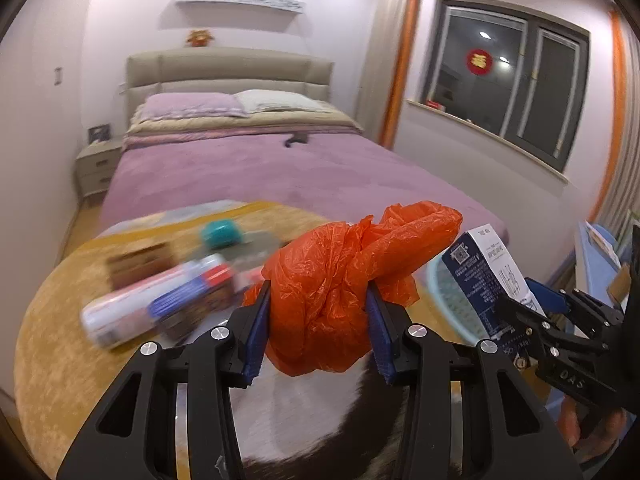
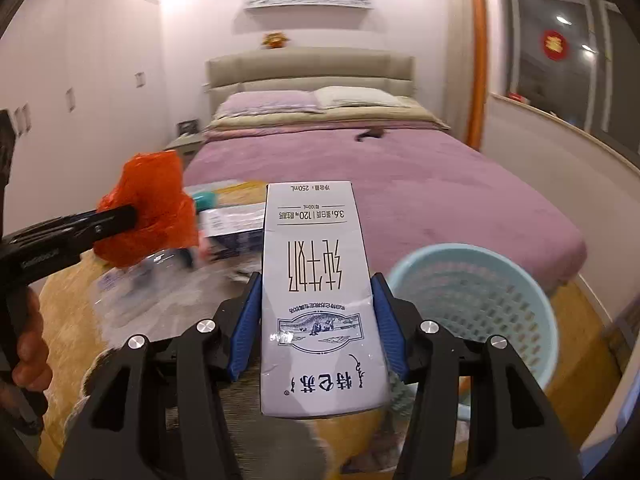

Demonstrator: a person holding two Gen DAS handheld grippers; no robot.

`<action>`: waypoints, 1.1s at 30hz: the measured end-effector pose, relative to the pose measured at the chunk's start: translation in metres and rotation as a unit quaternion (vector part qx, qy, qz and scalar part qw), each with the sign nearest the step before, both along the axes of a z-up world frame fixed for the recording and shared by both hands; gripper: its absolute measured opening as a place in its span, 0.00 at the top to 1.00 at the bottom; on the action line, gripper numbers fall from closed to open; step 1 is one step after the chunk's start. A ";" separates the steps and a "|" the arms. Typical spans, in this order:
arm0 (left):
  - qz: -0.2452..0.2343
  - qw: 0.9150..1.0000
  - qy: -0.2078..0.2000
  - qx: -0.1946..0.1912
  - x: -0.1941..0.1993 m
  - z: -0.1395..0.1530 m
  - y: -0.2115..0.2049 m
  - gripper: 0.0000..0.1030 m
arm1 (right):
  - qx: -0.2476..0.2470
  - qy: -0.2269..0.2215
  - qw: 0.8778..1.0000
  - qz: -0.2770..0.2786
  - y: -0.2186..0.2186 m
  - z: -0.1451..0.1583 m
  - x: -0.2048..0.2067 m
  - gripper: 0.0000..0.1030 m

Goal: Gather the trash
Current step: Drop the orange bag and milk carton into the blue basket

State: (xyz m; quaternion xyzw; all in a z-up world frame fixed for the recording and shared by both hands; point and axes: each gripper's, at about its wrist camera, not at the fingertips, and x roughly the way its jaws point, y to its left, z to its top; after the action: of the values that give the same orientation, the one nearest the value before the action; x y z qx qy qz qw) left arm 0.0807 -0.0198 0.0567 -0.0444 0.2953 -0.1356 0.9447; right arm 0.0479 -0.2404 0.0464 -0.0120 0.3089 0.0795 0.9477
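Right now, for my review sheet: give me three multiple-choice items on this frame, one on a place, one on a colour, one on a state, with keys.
1. In the right wrist view, where is the basket relative to the carton?
A. to its right
B. to its left
C. on the bed

2. What colour is the bag in the left gripper?
A. green
B. orange
C. black

3. What is the right gripper doing?
A. standing open and empty
B. shut on the bag
C. shut on the carton

Key: 1 A, the basket sits right of the carton, on the floor; 2 B, orange plastic fills the gripper; 3 C, both pads press the carton's sides.
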 end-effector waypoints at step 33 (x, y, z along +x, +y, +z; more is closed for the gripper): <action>-0.154 0.985 0.032 0.067 0.088 -0.067 -0.203 0.38 | 0.113 0.109 0.951 -0.265 -0.190 -0.078 0.059 0.50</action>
State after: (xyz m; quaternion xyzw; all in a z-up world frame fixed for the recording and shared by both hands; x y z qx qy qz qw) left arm 0.1691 -0.2225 -0.0105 0.0610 0.3375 -0.2580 0.9032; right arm 0.1070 -0.4303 -0.0315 0.1865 0.3913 -0.1396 0.8903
